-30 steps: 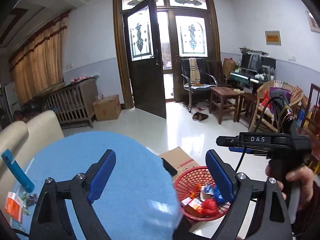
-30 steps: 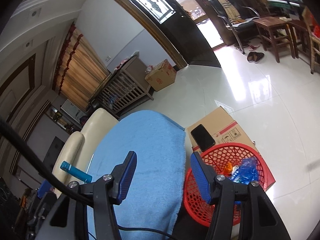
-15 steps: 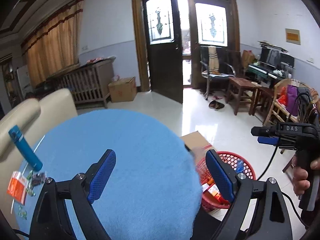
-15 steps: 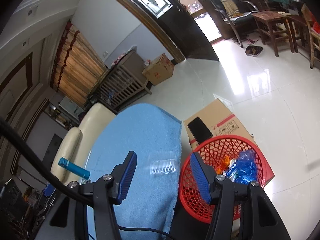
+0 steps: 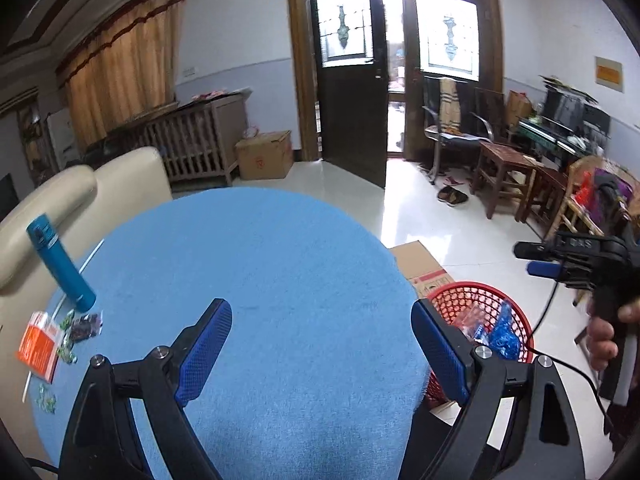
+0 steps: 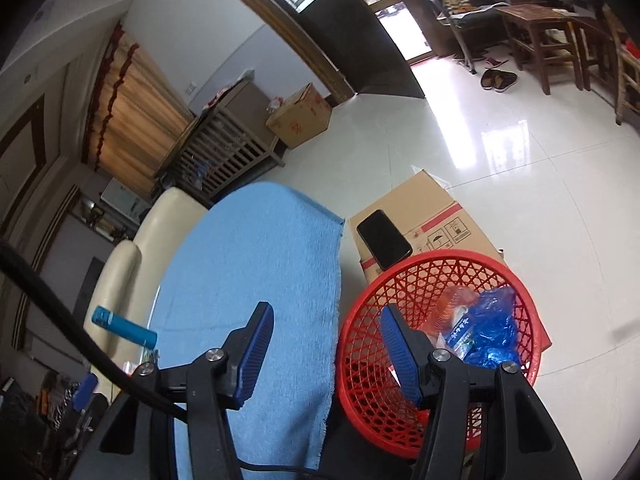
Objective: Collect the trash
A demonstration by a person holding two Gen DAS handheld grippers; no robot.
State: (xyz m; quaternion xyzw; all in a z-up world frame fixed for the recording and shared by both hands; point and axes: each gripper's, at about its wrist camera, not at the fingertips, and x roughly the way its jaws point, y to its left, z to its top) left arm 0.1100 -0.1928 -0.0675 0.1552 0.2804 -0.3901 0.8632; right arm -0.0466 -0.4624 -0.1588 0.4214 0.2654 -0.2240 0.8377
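A red mesh basket (image 6: 400, 280) stands on the floor beside the blue-towelled table (image 5: 260, 280); it holds blue and orange wrappers (image 6: 488, 328) and also shows in the left wrist view (image 5: 472, 300). My left gripper (image 5: 322, 346) is open and empty over the table's middle. My right gripper (image 6: 326, 352) is open and empty, above the table's right edge and the basket rim; it appears in the left wrist view (image 5: 560, 260), hand-held. An orange packet (image 5: 38, 346) and small dark and green wrappers (image 5: 82, 326) lie at the table's left.
A teal bottle (image 5: 60, 268) stands at the table's left, near the cream sofa (image 5: 80, 192). A cardboard box (image 6: 432, 216) with a black phone (image 6: 384, 238) on it sits behind the basket. Chairs, stools and a crib line the room's walls.
The left gripper has swung left over the table, bringing the bottle and wrappers further into view. A clear plastic tray seen on the table edge half a second ago is gone from there.
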